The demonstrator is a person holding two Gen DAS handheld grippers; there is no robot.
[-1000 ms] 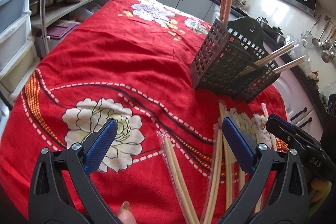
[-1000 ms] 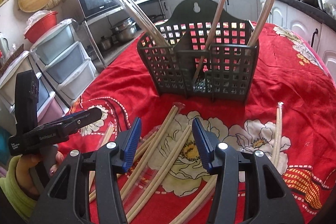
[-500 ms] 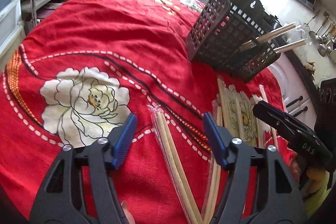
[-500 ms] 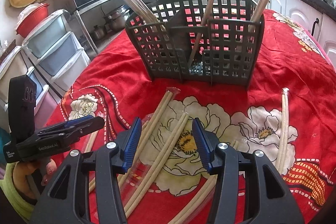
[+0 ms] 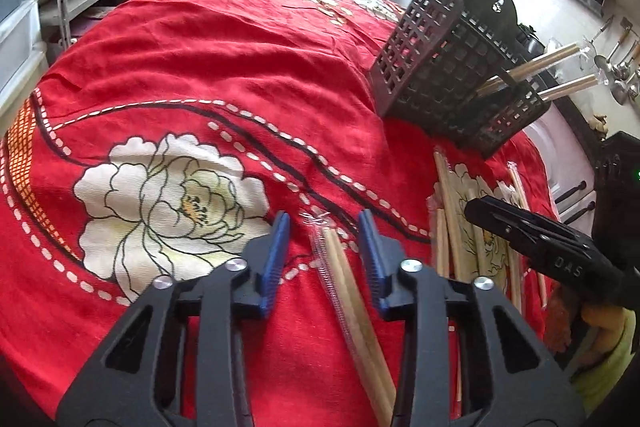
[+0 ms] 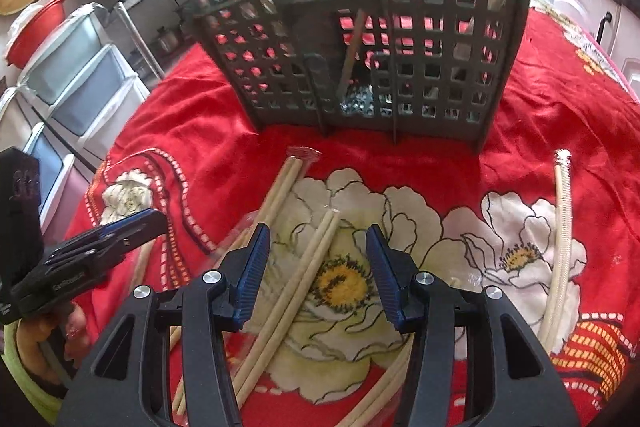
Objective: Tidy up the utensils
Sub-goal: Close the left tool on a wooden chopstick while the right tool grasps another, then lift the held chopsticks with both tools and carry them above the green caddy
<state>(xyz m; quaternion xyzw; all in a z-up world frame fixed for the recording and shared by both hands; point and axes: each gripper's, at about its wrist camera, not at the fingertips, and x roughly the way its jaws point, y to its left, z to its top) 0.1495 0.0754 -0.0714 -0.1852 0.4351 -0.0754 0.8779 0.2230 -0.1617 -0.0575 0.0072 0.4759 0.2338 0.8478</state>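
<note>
Chopsticks in a clear sleeve (image 5: pixel 344 267) lie on the red floral cloth (image 5: pixel 224 75) between the pads of the left gripper (image 5: pixel 324 251), whose jaws have just been closing but do not yet press them. The pick-up looks under way; next, the jaws must close fully and carry the pair to the dark lattice caddy (image 5: pixel 448 79) standing well beyond. The right gripper (image 6: pixel 318 267) hangs half-open over another pair (image 6: pixel 308 267), holding nothing. Drawers, a microwave and pots line the kitchen behind.
</note>
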